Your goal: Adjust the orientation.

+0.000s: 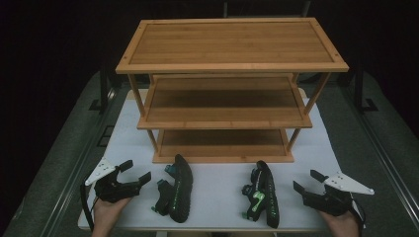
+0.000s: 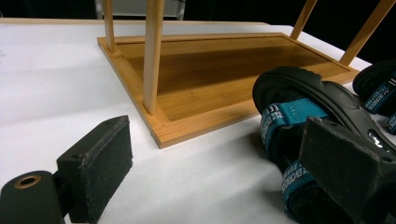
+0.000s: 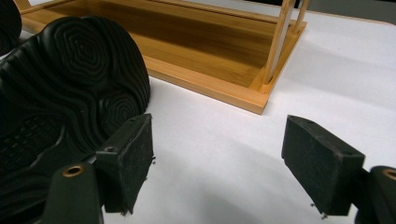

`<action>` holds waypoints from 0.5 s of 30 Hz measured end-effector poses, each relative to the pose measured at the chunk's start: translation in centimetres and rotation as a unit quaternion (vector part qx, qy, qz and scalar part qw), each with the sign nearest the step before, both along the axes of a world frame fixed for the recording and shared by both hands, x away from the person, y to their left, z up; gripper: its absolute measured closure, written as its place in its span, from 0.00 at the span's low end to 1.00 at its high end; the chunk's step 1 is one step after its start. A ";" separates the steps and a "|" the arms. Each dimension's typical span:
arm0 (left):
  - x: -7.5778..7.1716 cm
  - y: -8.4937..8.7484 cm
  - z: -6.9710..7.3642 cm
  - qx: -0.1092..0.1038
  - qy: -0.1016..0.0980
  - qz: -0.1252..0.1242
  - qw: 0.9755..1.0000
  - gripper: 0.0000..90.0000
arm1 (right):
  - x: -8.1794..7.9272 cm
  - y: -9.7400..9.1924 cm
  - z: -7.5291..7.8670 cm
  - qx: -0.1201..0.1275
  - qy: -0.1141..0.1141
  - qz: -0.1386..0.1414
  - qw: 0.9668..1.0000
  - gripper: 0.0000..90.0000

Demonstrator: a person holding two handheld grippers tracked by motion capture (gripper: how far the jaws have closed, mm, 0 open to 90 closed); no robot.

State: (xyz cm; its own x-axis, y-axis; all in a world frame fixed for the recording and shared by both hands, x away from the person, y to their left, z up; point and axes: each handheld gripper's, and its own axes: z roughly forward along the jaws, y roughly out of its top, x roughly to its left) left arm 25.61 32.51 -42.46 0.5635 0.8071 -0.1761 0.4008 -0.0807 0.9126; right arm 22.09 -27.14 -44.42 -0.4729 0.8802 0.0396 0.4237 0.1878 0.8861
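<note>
At far left I see my left gripper (image 1: 136,173) resting low on the white table (image 1: 217,190), jaws spread wide and holding nothing; the hand (image 1: 106,210) behind it is cut off by the bottom edge. Just to its right lies the blue-strapped sandal (image 1: 177,190), on its side with its sole facing right; in the left gripper view its heel end is hidden behind my right-hand pad. Behind both shoes stands the bamboo rack (image 1: 232,66), three shelves, its lowest tier in shadow. Right of centre lies the green-strapped sandal (image 1: 262,195), also on its side; in the right gripper view I make out just its ridged black sole (image 3: 70,84), cropped at the left edge. At far right sits my right gripper (image 1: 306,181), jaws equally wide apart with bare table between them.
</note>
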 end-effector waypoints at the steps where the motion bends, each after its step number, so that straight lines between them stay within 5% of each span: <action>1: 0.0 -0.1 0.0 0.001 -0.001 -0.001 1.000 0.10 | 0.0 0.0 0.0 -0.002 -0.001 0.001 1.000 0.27; 15: -0.1 0.0 0.0 -0.004 -0.004 -0.016 1.000 0.10 | 0.0 0.4 0.3 -0.015 -0.007 -0.004 1.000 0.27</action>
